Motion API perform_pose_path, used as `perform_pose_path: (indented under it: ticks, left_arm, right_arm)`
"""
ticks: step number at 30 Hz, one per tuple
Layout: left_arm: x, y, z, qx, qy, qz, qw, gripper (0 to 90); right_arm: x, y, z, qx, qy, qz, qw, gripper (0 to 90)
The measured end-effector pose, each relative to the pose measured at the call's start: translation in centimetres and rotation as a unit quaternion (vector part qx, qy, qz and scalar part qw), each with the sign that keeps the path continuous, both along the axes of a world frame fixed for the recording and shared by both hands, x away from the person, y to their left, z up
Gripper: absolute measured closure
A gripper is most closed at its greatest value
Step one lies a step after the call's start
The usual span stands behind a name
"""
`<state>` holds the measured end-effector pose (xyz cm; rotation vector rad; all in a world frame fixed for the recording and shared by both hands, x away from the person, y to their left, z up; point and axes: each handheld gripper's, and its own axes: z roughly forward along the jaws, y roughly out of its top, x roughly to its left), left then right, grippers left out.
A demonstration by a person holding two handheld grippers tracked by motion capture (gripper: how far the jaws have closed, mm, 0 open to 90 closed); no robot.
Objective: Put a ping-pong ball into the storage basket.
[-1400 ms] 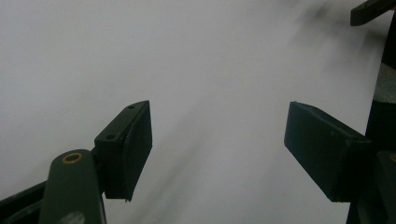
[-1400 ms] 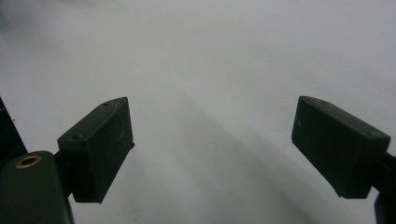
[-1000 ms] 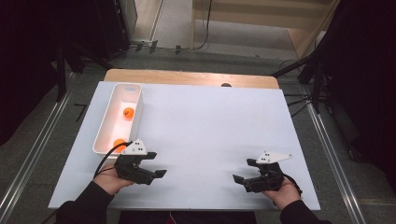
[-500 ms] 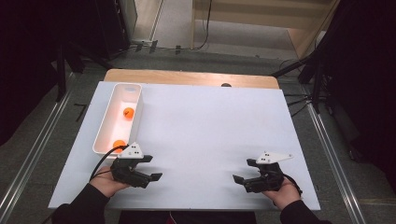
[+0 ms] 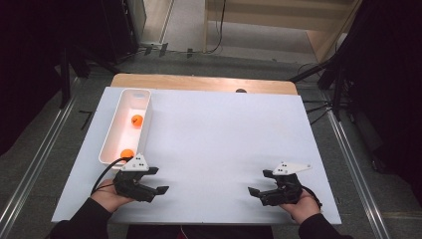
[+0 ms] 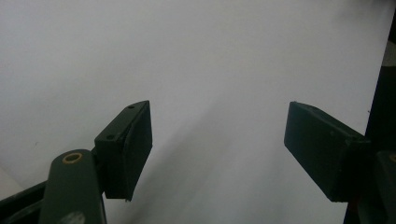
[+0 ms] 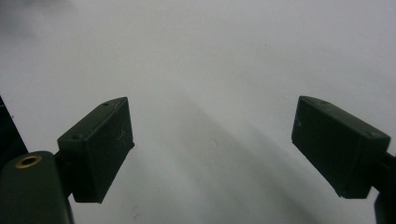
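Note:
My left gripper (image 5: 158,180) rests low over the white table sheet (image 5: 214,139) near its front left, just in front of the near end of a white tray (image 5: 110,142). Its jaws stand open with nothing between them, and the left gripper view has only bare white sheet past the left gripper (image 6: 217,140). My right gripper (image 5: 260,182) sits near the front right, pointing towards the left one. It is open and holds nothing, as the right gripper (image 7: 212,144) also shows in its own view. Two orange balls lie in the tray, one (image 5: 137,119) mid-tray and one (image 5: 127,153) at its near end.
A wooden board (image 5: 199,82) edges the far side of the sheet. Dark floor with metal rails (image 5: 30,169) runs along both sides of the table. A black cable (image 5: 102,177) trails from the left gripper.
The left gripper has shifted a little to the left and towards the near edge, uncovering more of the near ball. The right gripper has not moved.

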<state>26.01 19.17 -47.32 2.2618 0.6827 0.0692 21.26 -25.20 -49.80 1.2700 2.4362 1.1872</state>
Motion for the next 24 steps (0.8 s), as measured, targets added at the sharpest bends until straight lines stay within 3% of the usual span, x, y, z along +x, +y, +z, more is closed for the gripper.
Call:
perform_pose_path:
  ticks: [24]
  left_arm:
    - [-0.06,-0.06,-0.02,0.002,0.0,-0.004,1.0,23.8]
  right_arm:
    - [-0.03,0.11,-0.07,-0.006,0.003,0.006,1.0,11.3]
